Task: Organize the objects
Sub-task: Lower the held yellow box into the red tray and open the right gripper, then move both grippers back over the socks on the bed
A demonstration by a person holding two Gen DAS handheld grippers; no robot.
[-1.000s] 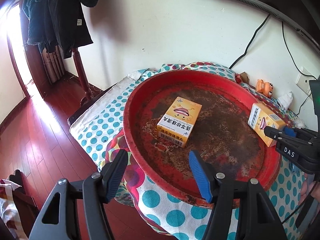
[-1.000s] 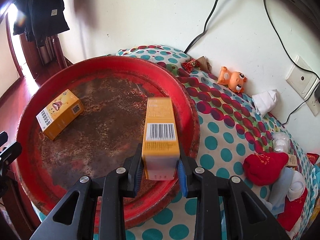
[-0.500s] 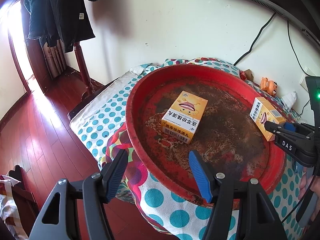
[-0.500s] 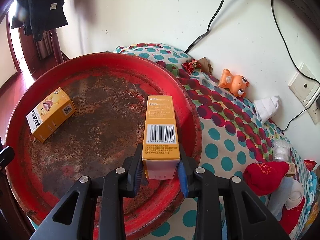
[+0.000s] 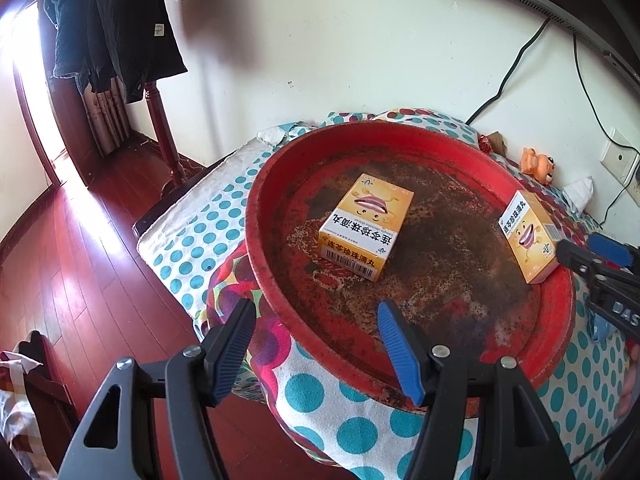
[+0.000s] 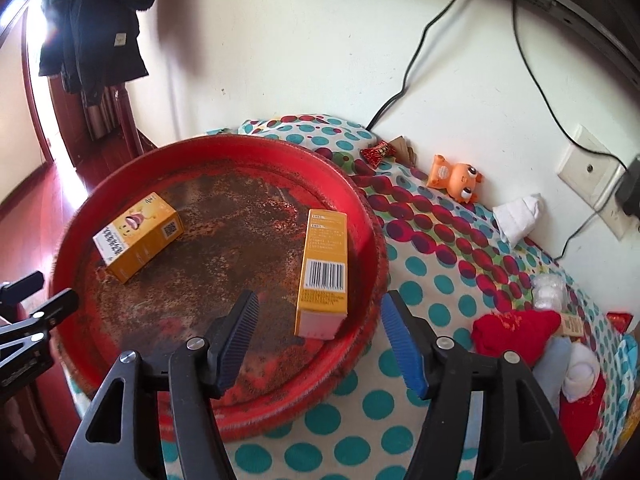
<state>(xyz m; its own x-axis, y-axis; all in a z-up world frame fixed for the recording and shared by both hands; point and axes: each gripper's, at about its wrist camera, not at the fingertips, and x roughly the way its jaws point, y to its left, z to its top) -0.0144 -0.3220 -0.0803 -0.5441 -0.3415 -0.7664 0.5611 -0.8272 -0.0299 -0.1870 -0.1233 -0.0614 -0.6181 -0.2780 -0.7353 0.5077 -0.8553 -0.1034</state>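
Observation:
Two orange medicine boxes lie in a round red tray with a rusty floor. One box rests by the tray's right wall, just ahead of my right gripper; its jaws are opening and the pads stand clear of the box. The other box lies on the tray's left side. In the left wrist view that left box sits mid-tray and the released box at the right rim, beside the right gripper's tips. My left gripper hangs open over the tray's near rim, holding nothing.
The tray sits on a polka-dot cloth. An orange toy, a white rolled cloth, red socks and wrappers lie to its right along the wall. Cables and a socket hang there. Coats hang on a stand over red wooden floor.
My right gripper has let go of the orange box and drawn back a little; the box now lies free by the tray's right wall. The left gripper stayed open and still.

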